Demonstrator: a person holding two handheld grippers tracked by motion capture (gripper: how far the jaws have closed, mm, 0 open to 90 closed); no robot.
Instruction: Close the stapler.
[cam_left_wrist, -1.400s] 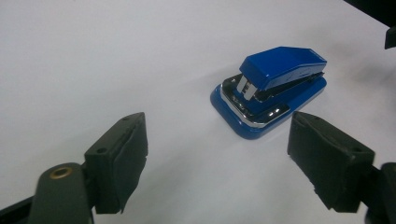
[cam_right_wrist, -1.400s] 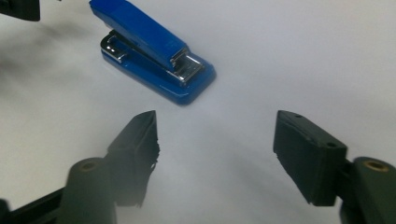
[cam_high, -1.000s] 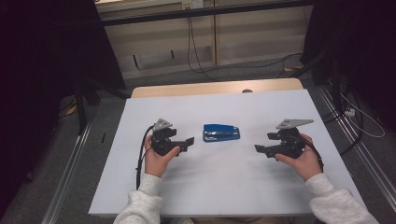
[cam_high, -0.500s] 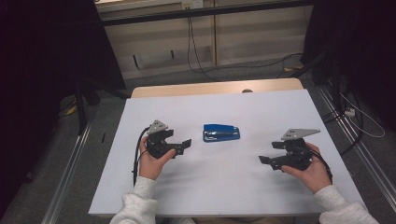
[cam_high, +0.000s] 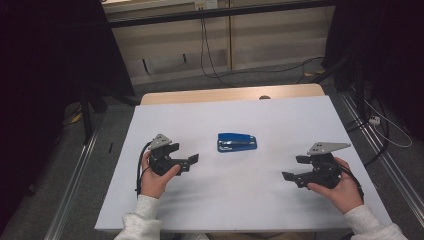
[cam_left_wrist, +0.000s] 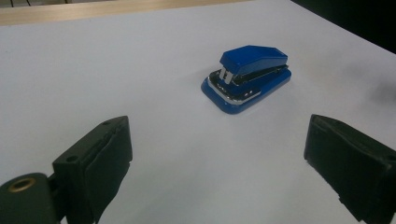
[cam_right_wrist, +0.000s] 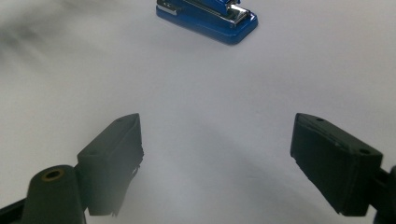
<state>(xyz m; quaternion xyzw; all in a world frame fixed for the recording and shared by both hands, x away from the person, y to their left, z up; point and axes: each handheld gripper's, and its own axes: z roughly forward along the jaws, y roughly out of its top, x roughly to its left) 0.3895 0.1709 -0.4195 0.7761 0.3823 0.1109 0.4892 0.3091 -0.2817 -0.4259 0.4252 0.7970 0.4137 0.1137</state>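
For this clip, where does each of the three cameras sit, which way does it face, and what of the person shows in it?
High view: fixed above the person's side, looking forward and down on the white table; both forearms, hands, left tongs and right tongs show.
Left gripper view: rides the left tongs, looking along its open jaws at the blue stapler.
Right gripper view: rides the right tongs, jaws open, facing the stapler's other side.
Shared: all three see the stapler on the white tabletop.

Blue stapler (cam_right_wrist: 208, 16) cut off by top edge in right gripper view; its top cover unseen.
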